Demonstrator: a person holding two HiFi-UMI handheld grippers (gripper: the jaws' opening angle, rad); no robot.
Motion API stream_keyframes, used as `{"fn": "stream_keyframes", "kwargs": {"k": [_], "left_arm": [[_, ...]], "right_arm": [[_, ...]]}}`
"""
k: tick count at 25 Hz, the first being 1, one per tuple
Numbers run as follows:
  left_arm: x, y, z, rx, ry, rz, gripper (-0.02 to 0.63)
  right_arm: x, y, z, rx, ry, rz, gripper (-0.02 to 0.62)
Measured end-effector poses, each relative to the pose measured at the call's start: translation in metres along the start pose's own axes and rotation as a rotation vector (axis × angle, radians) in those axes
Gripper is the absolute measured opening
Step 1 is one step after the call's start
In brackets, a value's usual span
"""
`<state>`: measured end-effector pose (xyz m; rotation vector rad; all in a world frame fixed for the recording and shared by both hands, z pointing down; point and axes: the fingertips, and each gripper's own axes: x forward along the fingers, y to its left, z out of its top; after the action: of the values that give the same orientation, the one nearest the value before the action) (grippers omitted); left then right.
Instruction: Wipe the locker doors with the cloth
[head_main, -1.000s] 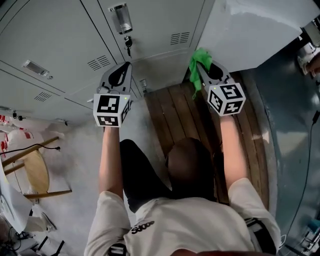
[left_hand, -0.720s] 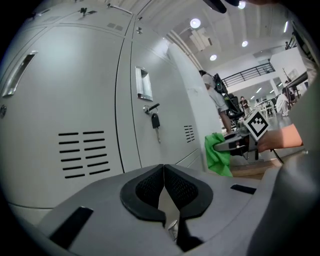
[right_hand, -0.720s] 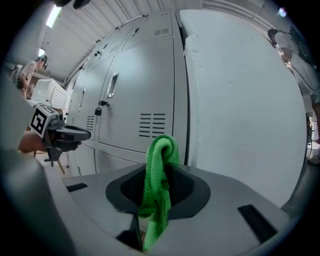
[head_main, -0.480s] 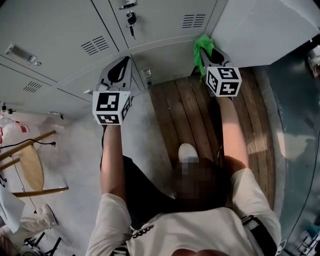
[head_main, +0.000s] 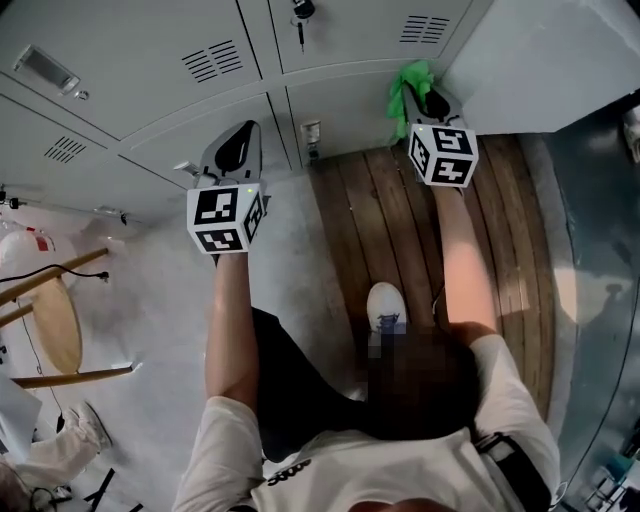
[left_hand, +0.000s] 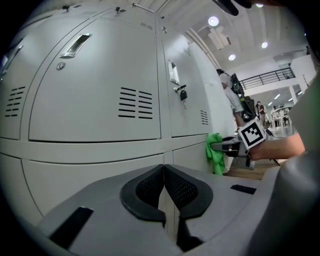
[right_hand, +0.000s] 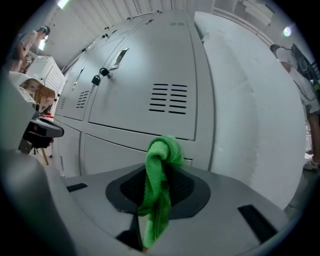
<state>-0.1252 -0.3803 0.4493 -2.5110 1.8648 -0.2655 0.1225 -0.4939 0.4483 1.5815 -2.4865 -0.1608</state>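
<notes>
A green cloth (head_main: 408, 86) is pinched in my right gripper (head_main: 428, 100), hanging over its jaws (right_hand: 159, 185) close to the lowest row of grey locker doors (head_main: 340, 105). In the left gripper view the green cloth (left_hand: 215, 153) shows at the right, near a lower door. My left gripper (head_main: 236, 142) is held out to the left with its jaws shut on nothing (left_hand: 164, 187), pointing at the lower locker doors (left_hand: 95, 107). A key hangs in a lock (head_main: 299, 12) on the middle locker.
A white wall panel (head_main: 560, 60) stands right of the lockers. Wooden planks (head_main: 390, 230) cover the floor under the right arm, grey floor (head_main: 150, 300) at the left. A wooden stool (head_main: 55, 335) stands far left. The person's shoe (head_main: 385, 305) rests on the planks.
The view has tilted down: the lockers have slid up the frame and more floor shows. Both grippers stay near the lowest doors, the right one still holding the cloth.
</notes>
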Motion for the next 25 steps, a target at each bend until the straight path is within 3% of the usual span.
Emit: {"fn": "stream_keyframes", "kwargs": {"k": [6,13,17,22,25], "left_arm": [[-0.002,-0.008,-0.005,0.016,0.003,-0.027,0.018],[-0.013,0.01,-0.008,-0.035,0.006,0.007,0.018],[-0.018,0.016,-0.009,-0.025,0.015,0.017,0.018],[-0.021,0.02,-0.008,-0.007,0.016,0.022,0.018],[-0.02,0.021,-0.01,-0.016,0.015,0.022,0.018]], "right_arm": [[0.007,0.064,0.011,-0.023,-0.024,0.107,0.083],[0.015,0.141,0.025,-0.07,-0.047,0.259,0.083],[0.018,0.188,0.032,-0.111,-0.044,0.35,0.083],[0.021,0.228,0.031,-0.126,-0.032,0.408,0.083],[0.02,0.228,0.029,-0.103,-0.031,0.407,0.083]]}}
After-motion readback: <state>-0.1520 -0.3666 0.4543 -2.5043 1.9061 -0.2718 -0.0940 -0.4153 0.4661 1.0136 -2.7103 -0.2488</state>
